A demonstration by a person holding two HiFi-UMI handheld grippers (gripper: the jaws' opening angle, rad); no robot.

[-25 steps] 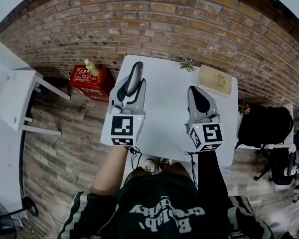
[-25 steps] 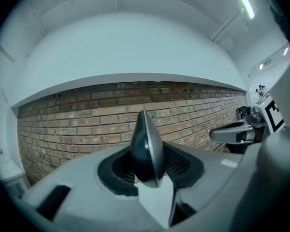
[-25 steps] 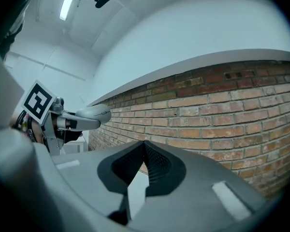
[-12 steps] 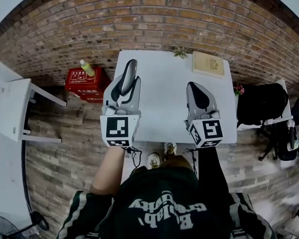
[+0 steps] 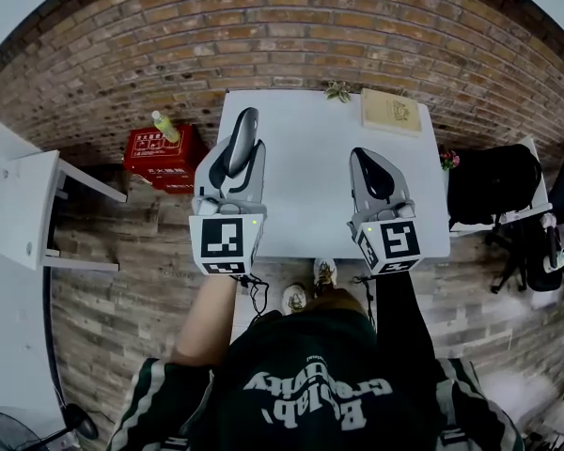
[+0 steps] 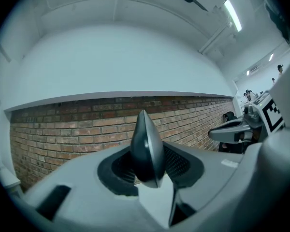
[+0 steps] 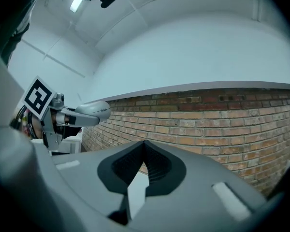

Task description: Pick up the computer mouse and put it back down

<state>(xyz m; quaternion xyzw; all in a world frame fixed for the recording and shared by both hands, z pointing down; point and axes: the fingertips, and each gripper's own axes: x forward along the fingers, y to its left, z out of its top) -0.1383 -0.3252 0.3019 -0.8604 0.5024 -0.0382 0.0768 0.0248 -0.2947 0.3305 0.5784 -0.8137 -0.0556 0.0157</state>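
Grey and glossy, the computer mouse [image 6: 147,149] is standing on edge between the pads of the left tongs [image 5: 237,158], which are clamping its two sides. The head view is placing it over the left edge of the white desk [image 5: 305,200], lifted off the top. The right tongs [image 5: 374,172] are hovering over the right half of the desk; their own view is showing the jaws clenched together with nothing between them.

Only the head view is showing the desk itself, with a tan book [image 5: 392,111] lying at its far right corner and a small plant [image 5: 337,91] sitting at its far edge. To the left of the desk, a red box [image 5: 164,148] is sitting on the floor with a bottle [image 5: 165,127] on top.

Both gripper views are looking out level at the brick wall [image 6: 63,124] beyond the desk. Each is also catching the other tongs side-on at its edge, and the right gripper view is showing the mouse's rounded back.
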